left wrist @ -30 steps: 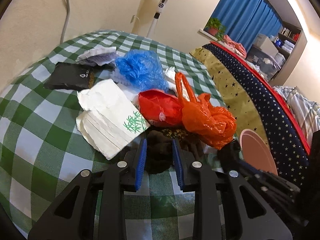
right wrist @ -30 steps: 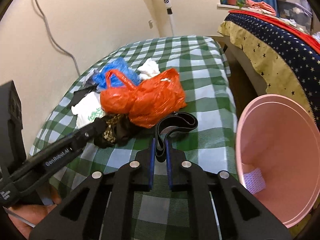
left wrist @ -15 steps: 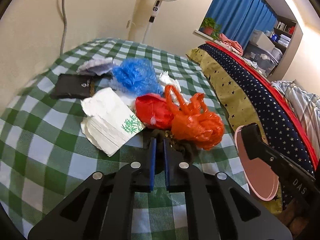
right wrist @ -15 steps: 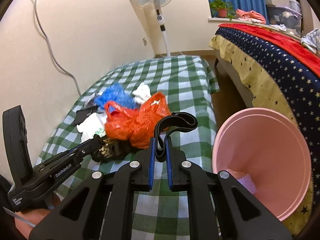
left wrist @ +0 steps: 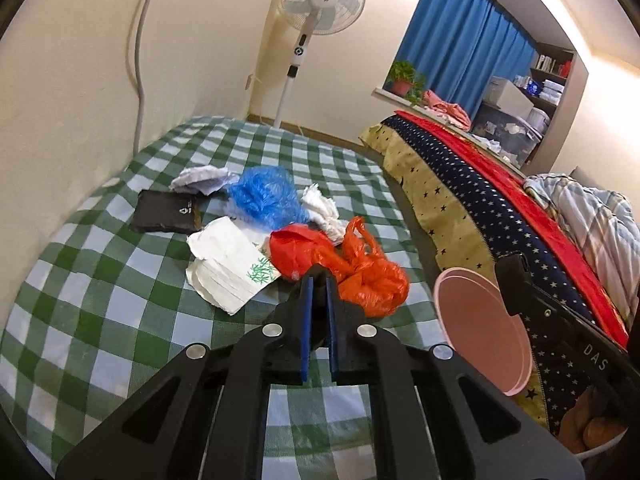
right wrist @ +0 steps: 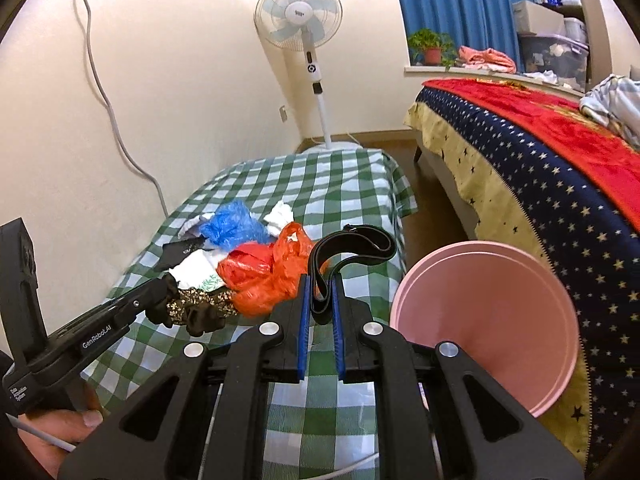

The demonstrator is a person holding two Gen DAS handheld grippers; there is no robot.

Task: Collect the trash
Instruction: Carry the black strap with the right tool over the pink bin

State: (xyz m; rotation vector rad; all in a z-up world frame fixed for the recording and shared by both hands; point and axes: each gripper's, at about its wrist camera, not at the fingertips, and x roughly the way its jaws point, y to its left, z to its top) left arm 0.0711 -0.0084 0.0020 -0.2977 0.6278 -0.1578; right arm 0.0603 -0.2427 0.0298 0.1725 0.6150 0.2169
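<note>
Trash is lifted now: left gripper [right wrist: 162, 292] pinches dark cloth [right wrist: 196, 306], right gripper [right wrist: 320, 300] pinches black strap [right wrist: 352, 246], near pink bin [right wrist: 492, 320].

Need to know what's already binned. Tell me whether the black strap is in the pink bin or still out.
Out. The black strap loops up from the shut right gripper, beside the pink bin, not inside it.

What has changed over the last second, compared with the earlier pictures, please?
The left gripper closed its jaws on the dark scrunchie and lifted it off the checked cloth. The right gripper rose too, still clamping the black strap. The bags and papers and the pink bin stayed put.
</note>
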